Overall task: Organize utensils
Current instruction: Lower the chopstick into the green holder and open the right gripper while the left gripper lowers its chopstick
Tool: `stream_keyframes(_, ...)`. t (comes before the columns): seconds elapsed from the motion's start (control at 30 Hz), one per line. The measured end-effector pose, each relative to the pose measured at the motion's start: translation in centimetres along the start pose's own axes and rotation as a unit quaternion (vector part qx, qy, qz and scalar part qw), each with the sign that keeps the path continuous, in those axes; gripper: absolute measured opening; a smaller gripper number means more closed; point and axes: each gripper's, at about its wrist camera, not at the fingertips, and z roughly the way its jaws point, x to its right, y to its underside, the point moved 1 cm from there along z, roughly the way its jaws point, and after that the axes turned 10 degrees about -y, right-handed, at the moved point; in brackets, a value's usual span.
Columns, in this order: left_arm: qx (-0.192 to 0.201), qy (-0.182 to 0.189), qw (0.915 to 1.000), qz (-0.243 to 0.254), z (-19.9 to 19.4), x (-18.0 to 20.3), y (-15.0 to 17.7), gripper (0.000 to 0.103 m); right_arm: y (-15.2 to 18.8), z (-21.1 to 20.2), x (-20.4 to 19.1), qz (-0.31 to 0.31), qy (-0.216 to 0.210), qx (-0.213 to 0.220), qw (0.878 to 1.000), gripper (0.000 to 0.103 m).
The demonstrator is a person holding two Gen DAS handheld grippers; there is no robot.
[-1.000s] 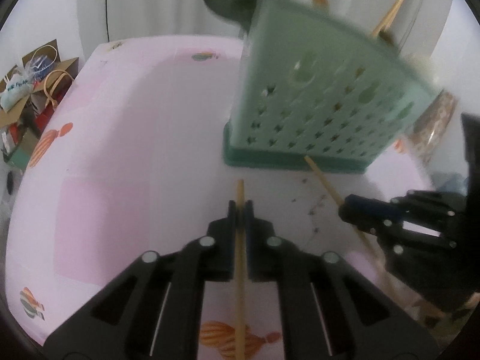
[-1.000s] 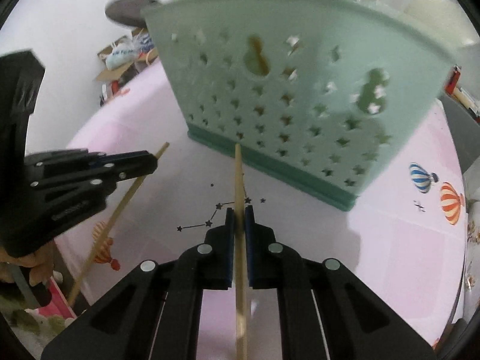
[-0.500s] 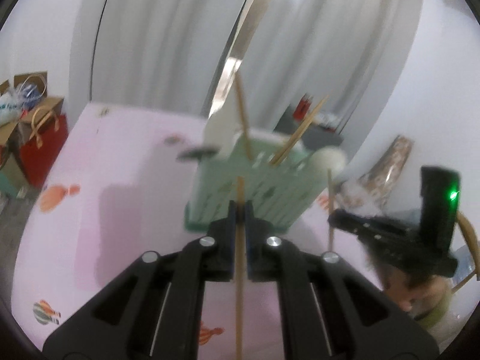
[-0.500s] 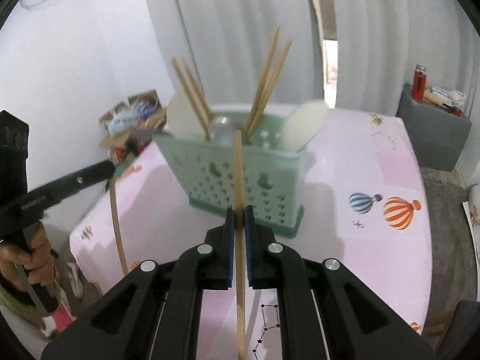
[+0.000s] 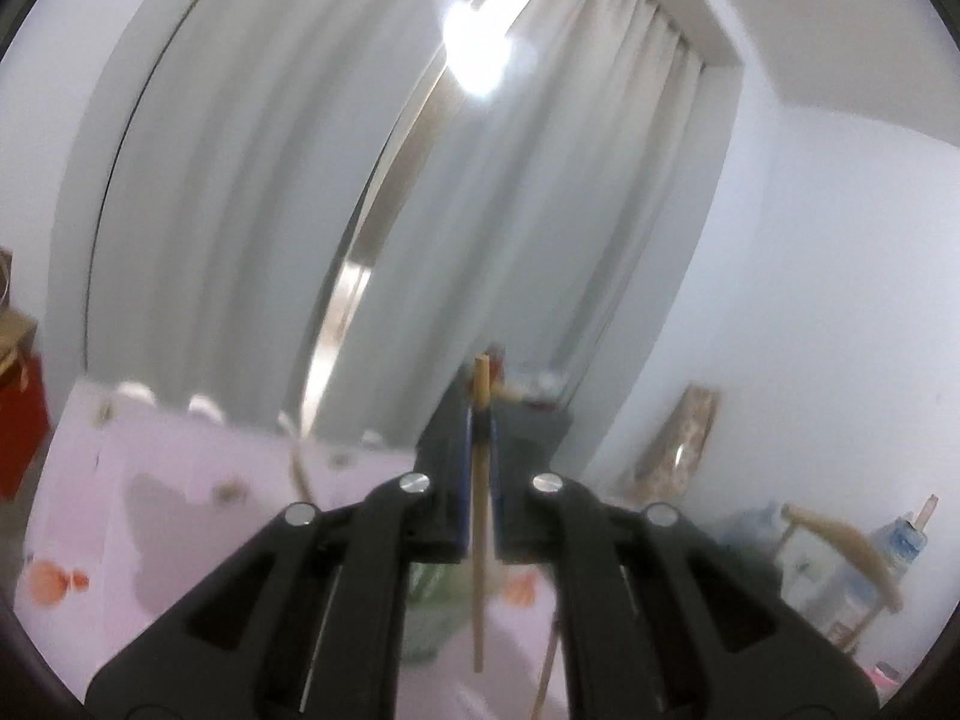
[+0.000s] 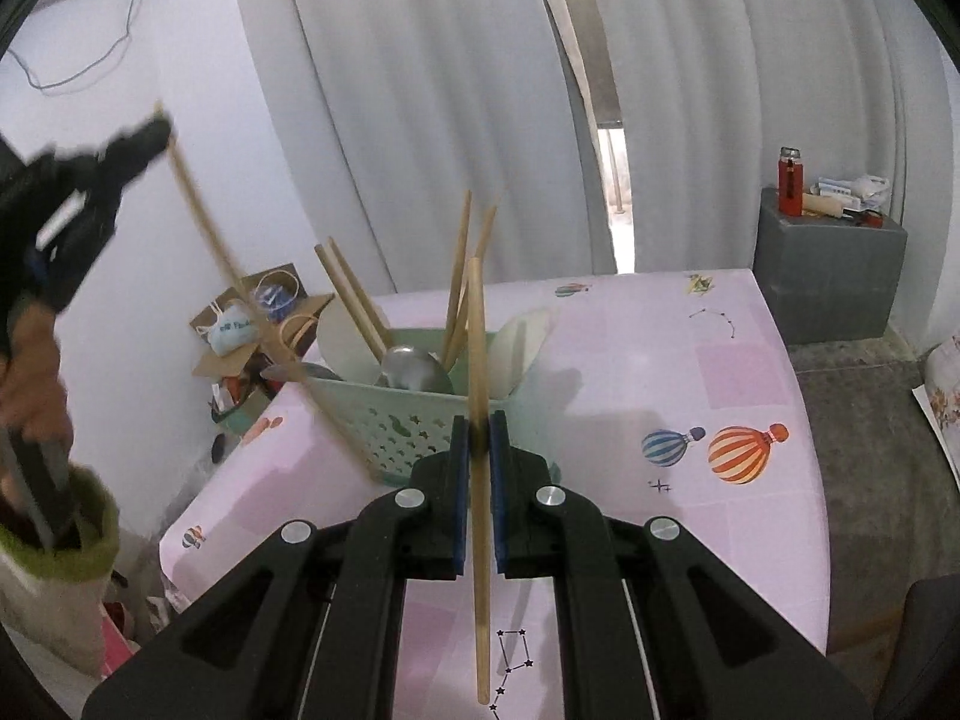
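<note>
My right gripper (image 6: 479,438) is shut on a wooden chopstick (image 6: 476,324) held upright, just in front of and above the green perforated utensil basket (image 6: 396,420). The basket holds several chopsticks (image 6: 354,300), a metal spoon (image 6: 414,367) and white spoons (image 6: 522,339). My left gripper (image 5: 479,420) is shut on another wooden chopstick (image 5: 479,540); in the right wrist view it (image 6: 141,141) is raised high at the left, its chopstick (image 6: 204,222) slanting down toward the basket. The basket shows only as a green blur (image 5: 432,606) under the left fingers.
The pink balloon-print tablecloth (image 6: 690,360) covers the table. A grey box (image 6: 831,276) with a red bottle stands behind the table's right. Cardboard boxes and bags (image 6: 252,324) lie on the floor at the left. White curtains hang behind.
Both grippers have risen from table level, each carrying its chopstick. The left wrist view has tilted up toward the curtains, and the basket has dropped below its fingers.
</note>
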Motion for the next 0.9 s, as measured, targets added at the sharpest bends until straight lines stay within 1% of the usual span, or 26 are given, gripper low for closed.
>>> stream_keyframes(0.07, 0.020, -0.002, 0.9998, 0.006, 0.6, 0.7, -0.7, 0.003, 0.0, -0.1, -0.1, 0.000, -0.001, 0.002, 1.000, 0.007)
stream_keyframes(0.2, 0.046, -0.030, 0.9982, 0.024, 3.1, 1.8, -0.6, 0.003, 0.1, -0.4, -0.3, -0.001, -0.001, 0.004, 1.000, 0.007)
stream_keyframes(0.3, 0.046, -0.055, 0.9967, 0.037, 5.1, 2.3, 0.7, 0.003, 0.1, -0.5, -0.2, -0.001, -0.002, 0.006, 1.000, 0.007)
stream_keyframes(0.47, 0.019, -0.079, 0.9958, 0.042, 7.9, 2.0, 4.0, 0.004, 0.1, -0.6, -0.1, 0.000, 0.002, 0.006, 1.000, 0.007)
stream_keyframes(0.57, -0.019, -0.085, 0.9959, 0.024, 9.2, 0.9, 5.8, 0.004, 0.1, -0.8, 0.0, -0.001, 0.005, 0.006, 1.000, 0.007)
stream_keyframes(0.63, -0.027, -0.088, 0.9956, 0.012, 9.4, 0.2, 6.5, 0.007, 0.0, -0.9, 0.1, -0.002, 0.007, 0.007, 1.000, 0.007)
stream_keyframes(0.7, -0.028, -0.093, 0.9953, 0.004, 9.0, -0.4, 6.7, 0.022, -0.2, -1.0, 0.1, -0.003, 0.007, 0.010, 1.000, 0.007)
stream_keyframes(0.9, -0.017, -0.103, 0.9945, -0.007, 6.8, -1.4, 6.3, 0.037, -1.5, -1.4, -0.1, -0.011, 0.002, 0.028, 1.000, 0.007)
